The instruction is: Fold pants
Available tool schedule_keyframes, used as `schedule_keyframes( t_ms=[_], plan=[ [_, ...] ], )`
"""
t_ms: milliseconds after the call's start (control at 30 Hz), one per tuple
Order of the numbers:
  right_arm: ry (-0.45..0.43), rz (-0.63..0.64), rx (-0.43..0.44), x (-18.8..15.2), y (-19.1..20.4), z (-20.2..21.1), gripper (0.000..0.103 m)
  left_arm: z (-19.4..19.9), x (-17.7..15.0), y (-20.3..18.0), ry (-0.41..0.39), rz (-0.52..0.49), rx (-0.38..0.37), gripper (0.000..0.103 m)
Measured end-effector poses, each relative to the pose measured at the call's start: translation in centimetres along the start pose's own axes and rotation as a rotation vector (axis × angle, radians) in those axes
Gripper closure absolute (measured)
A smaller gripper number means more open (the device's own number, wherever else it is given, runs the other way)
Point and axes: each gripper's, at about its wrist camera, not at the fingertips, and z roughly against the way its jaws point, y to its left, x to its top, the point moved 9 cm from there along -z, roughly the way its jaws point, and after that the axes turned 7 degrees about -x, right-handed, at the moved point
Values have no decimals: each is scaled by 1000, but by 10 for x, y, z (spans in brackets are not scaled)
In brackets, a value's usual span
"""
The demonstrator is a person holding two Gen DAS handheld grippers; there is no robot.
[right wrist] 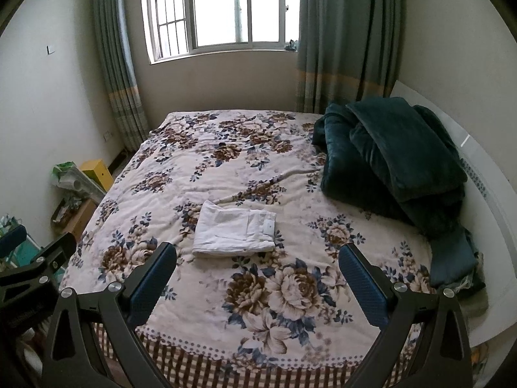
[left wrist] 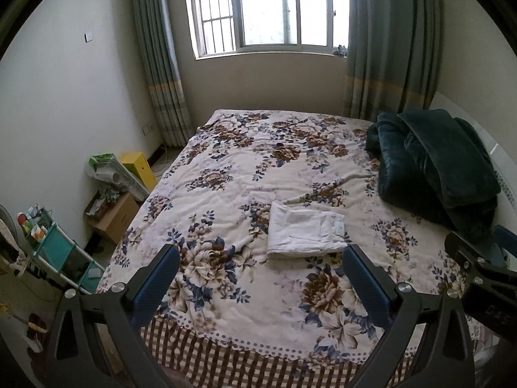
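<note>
Holding both tools above the near edge of the bed (left wrist: 226, 174), you have two claws in view, each spread wide with nothing between its two blue pads. Your left claw (left wrist: 260, 286) hangs just near of the one pair of white pants (left wrist: 305, 229), which lies folded into a neat rectangle on the floral bedspread, roughly mid-bed. Your right claw (right wrist: 258, 283) sits over the same near stretch, with the pants (right wrist: 236, 232) a little to its far left. Neither claw touches the fabric. One dark green blanket (right wrist: 397, 161) is heaped at the far right of the bed. Two curtains (left wrist: 161, 64) flank the one window (left wrist: 268, 9). On the floor at left stand one yellow box (left wrist: 139, 168) and one cardboard box (left wrist: 113, 216).
</note>
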Motion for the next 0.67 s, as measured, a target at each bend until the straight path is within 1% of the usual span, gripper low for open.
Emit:
schedule_keyframes(
  t_ms=[267, 667],
  plan=[
    [-4, 0, 6, 5, -1, 0, 1, 3, 5, -4, -9, -4, -2, 0],
    [-3, 2, 6, 2, 1, 1, 1, 5, 9, -3, -15, 0, -4, 0]
  ],
)
